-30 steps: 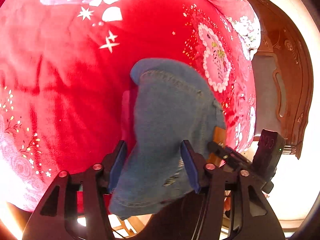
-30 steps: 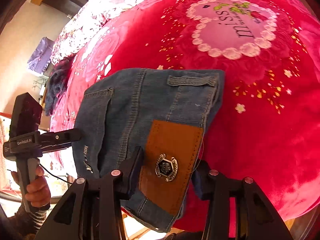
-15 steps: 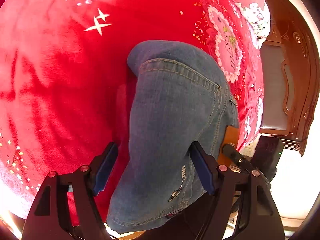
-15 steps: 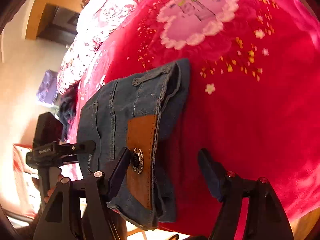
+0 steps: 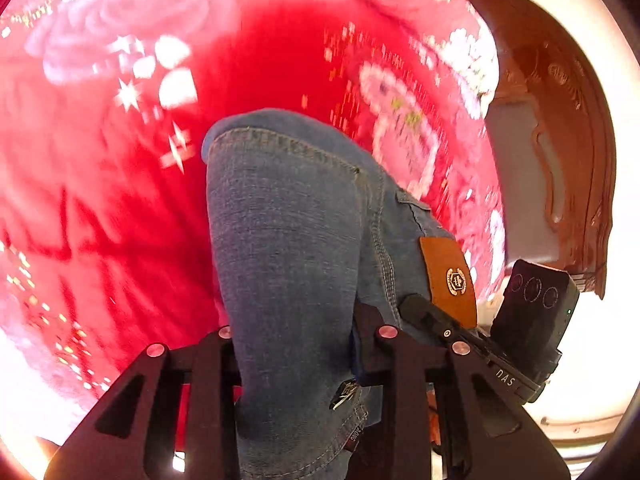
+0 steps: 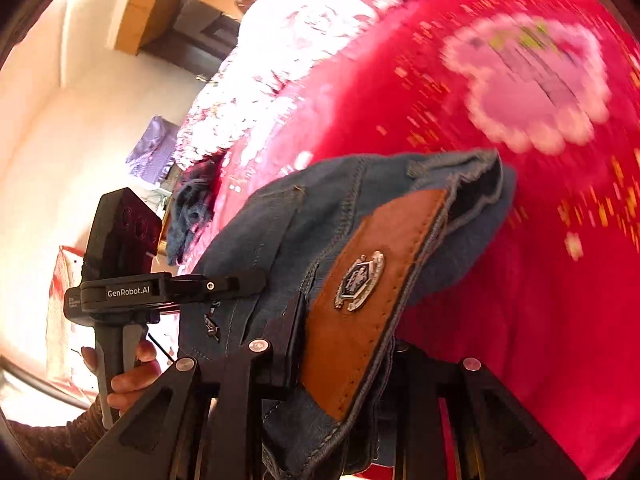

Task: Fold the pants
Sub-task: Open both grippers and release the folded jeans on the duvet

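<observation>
Left wrist view: jeans (image 5: 288, 240) lie on the red blanket (image 5: 100, 220), both the left gripper (image 5: 296, 344) and right gripper (image 6: 344, 356) closing on their near edge (soft, heavy denim, best pinched through the thick waistband).

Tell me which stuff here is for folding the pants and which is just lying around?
For the job: the jeans, the left gripper and the right gripper, both closing on the denim.

Just lying about: the dark cloth, the purple bundle, the wooden headboard.
</observation>
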Tool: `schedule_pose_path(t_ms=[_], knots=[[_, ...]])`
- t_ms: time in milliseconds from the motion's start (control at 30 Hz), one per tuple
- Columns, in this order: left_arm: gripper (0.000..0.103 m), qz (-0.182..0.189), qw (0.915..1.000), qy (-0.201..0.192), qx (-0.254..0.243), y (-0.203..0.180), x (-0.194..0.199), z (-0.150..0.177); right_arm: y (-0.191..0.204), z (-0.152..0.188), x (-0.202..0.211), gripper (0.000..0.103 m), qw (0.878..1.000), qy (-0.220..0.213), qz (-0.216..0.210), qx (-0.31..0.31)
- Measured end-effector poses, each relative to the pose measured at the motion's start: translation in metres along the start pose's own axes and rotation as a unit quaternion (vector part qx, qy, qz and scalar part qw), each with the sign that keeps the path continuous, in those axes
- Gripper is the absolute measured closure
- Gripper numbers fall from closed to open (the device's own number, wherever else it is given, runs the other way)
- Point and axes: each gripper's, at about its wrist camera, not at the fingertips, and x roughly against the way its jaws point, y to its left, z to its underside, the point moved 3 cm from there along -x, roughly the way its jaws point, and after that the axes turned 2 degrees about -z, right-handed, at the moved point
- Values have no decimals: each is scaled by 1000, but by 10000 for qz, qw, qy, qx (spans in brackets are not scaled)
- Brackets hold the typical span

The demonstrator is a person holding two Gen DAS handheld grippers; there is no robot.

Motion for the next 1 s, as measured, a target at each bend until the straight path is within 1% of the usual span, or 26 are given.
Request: schedule_pose_path(t_ms=[133, 167, 200, 233, 267, 300, 333, 367, 400, 433, 467, 533, 600, 633, 667, 700, 733, 767, 833, 867, 900, 967, 1000], knots=[[75, 11, 9973, -733, -40, 0, 58, -40, 45, -58, -4, 79, 9978, -350, -227, 510], [74, -10, 9956, -938, -73, 1, 72, -52, 56, -74, -5, 76, 9962, -480, -281, 672], [67, -130, 9932, -1152, -89, 3, 82, -62, 62, -85, -8, 72, 9949, -568, -287, 783], [48, -380, 9901, -1344, -111, 6, 87, -72, 64, -95, -15, 54, 9944, -562, -261, 852], [34, -861, 9841, -1548, -148, 12, 88, -80, 61, -103, -25, 36, 9945, -494, -129, 913], [17, -1475, 9738, -1722, -163, 20, 85, -85, 50, -109, -40, 5, 9940, -382, 409, 941], [17, -2107, 9606, -1804, -169, 32, 78, -88, 33, -112, -55, 1, 9864, -250, 1347, 905], [18, -2490, 9540, -1660, -184, 45, 67, -88, 17, -111, -69, 1, 9756, -48, 2032, 835], [18, -2620, 9544, -1425, -141, 57, 57, -84, 5, -107, -79, 3, 9714, 181, 2251, 741], [19, -2584, 9575, -1284, -22, 69, 50, -77, -3, -101, -81, 3, 9691, 261, 2373, 627], [19, -2453, 9606, -1297, 134, 80, 47, -68, -8, -93, -77, 3, 9692, 164, 2404, 515], [19, -2341, 9600, -1481, 418, 96, 46, -50, -10, -76, -68, 2, 9713, 21, 2356, 331], [19, -2281, 9566, -1710, 604, 102, 47, -37, -10, -62, -61, 1, 9625, 7, 2704, 224], [19, -2255, 9526, -1929, 666, 102, 49, -30, -9, -54, -59, 1, 9583, 67, 2846, 254], [18, -2188, 9494, -2148, 686, 101, 54, -23, -7, -44, -52, 1, 9532, 134, 2986, 452], [17, -2054, 9476, -2358, 652, 99, 58, -18, -7, -44, -52, 1, 9532, 134, 2986, 452], [17, -1964, 9468, -2475, 608, 95, 57, -14, -1, -38, -51, 1, 9489, 118, 3095, 605], [17, -2005, 9451, -2505, 612, 92, 57, -12, 7, -37, -47, 1, 9431, 84, 3228, 796], [17, -2311, 9383, -2528, 467, 82, 55, -9, 29, -29, -37, 1, 9256, -104, 3565, 1267], [17, -2421, 9354, -2558, 307, 77, 55, -5, 38, -25, -34, 1, 9148, -206, 3747, 1497], [17, -2461, 9334, -2606, 160, 71, 54, -3, 45, -30, -34, 1, 9024, -280, 3971, 1648], [17, -2520, 9302, -2667, -50, 63, 55, 3, 56, -30, -30, 1, 8668, -458, 4585, 1905], [17, -2588, 9279, -2681, -117, 60, 55, 8, 61, -27, -25, 1, 8542, -574, 4761, 2010]])
